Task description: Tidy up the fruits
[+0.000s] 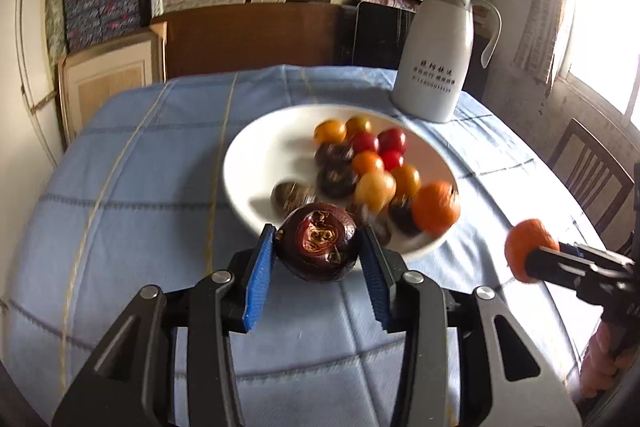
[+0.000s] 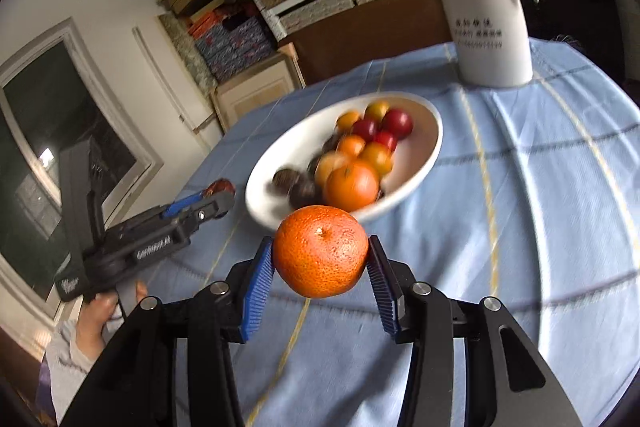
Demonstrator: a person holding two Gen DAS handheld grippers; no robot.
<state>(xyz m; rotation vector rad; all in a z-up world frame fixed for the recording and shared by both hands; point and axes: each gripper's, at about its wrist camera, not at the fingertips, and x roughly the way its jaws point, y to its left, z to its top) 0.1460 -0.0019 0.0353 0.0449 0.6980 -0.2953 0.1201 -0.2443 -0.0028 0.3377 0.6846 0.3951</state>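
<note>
Fruit was clamped in both grippers near the white bowl: a mangosteen in the left gripper, a tangerine in the right gripper. Either round fruit could be squeezed out or rolled off the heaped pile.

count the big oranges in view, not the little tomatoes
2. One orange is gripped in the right claw above the tablecloth; the other orange lies at the near rim of the white bowl. More could be hidden under the pile.
</note>
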